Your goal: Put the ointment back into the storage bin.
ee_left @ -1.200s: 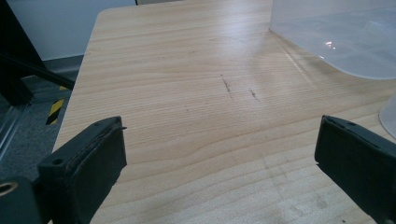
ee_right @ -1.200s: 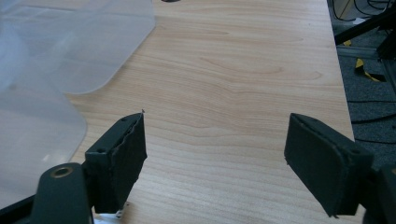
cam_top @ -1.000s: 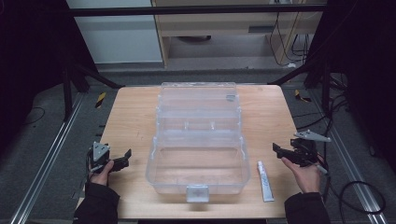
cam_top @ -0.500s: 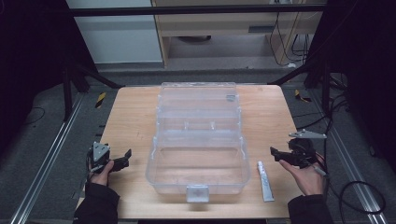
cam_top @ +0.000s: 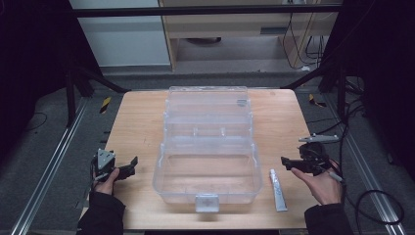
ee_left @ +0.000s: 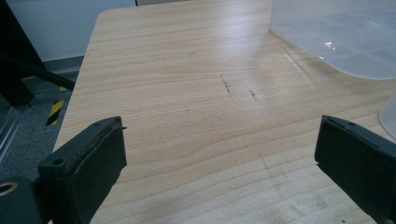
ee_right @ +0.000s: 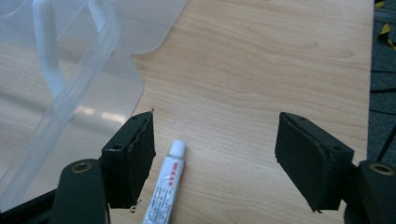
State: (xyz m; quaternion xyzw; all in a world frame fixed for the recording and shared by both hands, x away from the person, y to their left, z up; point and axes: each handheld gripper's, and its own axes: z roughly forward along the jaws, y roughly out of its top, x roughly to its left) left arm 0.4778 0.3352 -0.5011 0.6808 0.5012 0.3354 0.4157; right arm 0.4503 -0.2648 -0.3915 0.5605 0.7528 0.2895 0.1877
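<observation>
1. The white tube lies flat on the bench, just right of the clear plastic box and near the front edge. In the high view its long axis runs roughly front to back, tilted slightly, with the far end a little nearer the box.
2. In the right gripper view the tube shows its white cap pointing away from the camera, and red print runs along its body. It lies just inside the left jaw, not touched by either jaw.
3. The right gripper is held above the bench just right of the tube, its jaws wide apart and empty.
4. The left gripper sits at the left front of the bench, well apart from the tube, its jaws also spread wide with nothing between them.
5. Against the frame a second ago, the right gripper has come nearer to the tube and closer to the front edge; the left gripper, the box and the tube lie as they did.
6. The high view gives the whole layout: the box open in the middle, its lid laid back, a latch at the front.
7. The left gripper view adds bare wood grain with small dark scratches and a corner of the box at upper right.
</observation>
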